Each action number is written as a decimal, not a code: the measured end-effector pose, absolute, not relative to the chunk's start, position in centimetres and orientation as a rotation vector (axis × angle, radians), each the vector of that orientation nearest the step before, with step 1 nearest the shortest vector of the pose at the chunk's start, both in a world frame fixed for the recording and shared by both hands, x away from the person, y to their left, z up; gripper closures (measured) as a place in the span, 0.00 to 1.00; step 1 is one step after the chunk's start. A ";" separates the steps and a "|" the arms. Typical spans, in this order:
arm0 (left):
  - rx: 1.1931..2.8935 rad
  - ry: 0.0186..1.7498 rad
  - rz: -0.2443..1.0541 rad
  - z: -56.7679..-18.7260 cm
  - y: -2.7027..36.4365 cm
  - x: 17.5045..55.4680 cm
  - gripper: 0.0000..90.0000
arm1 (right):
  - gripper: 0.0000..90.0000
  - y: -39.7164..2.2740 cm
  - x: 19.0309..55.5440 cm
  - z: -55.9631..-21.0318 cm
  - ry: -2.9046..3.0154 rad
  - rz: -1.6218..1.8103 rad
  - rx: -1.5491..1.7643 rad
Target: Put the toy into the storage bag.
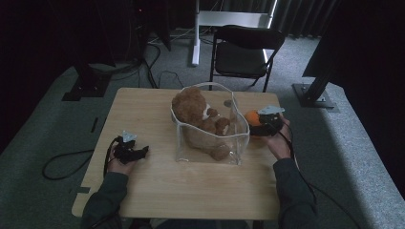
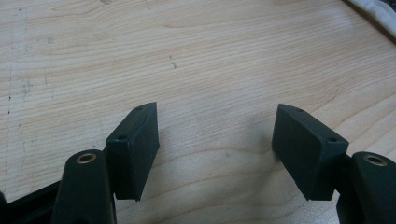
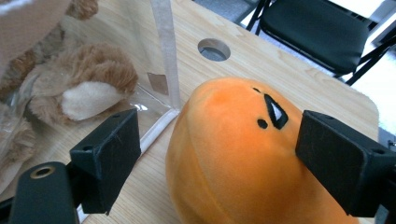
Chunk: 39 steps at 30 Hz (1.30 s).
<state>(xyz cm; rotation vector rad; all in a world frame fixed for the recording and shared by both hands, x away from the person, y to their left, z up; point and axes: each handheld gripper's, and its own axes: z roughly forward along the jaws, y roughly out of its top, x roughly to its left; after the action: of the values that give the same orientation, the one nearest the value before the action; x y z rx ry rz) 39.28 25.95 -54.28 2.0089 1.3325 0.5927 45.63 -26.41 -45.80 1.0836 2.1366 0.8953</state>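
A round orange plush toy (image 1: 251, 117) with a small black face lies on the wooden table (image 1: 191, 186), just right of a clear plastic bag (image 1: 210, 143). A brown teddy bear (image 1: 193, 107) sits inside the bag. My right gripper (image 1: 258, 127) is open around the orange plush toy (image 3: 233, 154): in the right gripper view (image 3: 219, 135) the right pad lies against its side and the left pad stands apart from it. My left gripper (image 1: 143, 151) rests on the table at the left, open (image 2: 215, 116), with bare wood between its pads.
A black folding chair (image 1: 243, 52) stands behind the table's far edge. A round hole (image 3: 214, 49) in the tabletop lies just past the plush. The bag's white seam (image 3: 161, 46) rises close to the plush, with the bear's paw (image 3: 88, 79) behind it. Cables trail on the floor at left.
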 end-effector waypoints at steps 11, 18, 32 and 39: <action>2.009 1.333 0.593 -54.3 25.9 39.3 0.36 | 0.13 -26.4 46.1 -46.5 2.151 0.844 1.100; 2.009 1.333 0.593 -54.3 25.9 39.3 0.36 | 0.12 -27.0 46.2 -47.1 2.117 0.797 1.124; 2.009 1.333 0.593 -54.3 25.9 39.3 0.36 | 0.16 -27.8 46.5 -48.0 2.059 0.730 1.184; 2.009 1.333 0.593 -54.3 25.9 39.3 0.36 | 0.38 -27.7 46.5 -48.0 2.078 0.708 1.179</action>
<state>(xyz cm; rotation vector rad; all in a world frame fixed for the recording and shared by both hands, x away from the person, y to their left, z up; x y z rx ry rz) 39.28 25.95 -54.28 2.0090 1.3327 0.5927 46.47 -27.74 -47.98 1.1787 2.0784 0.7078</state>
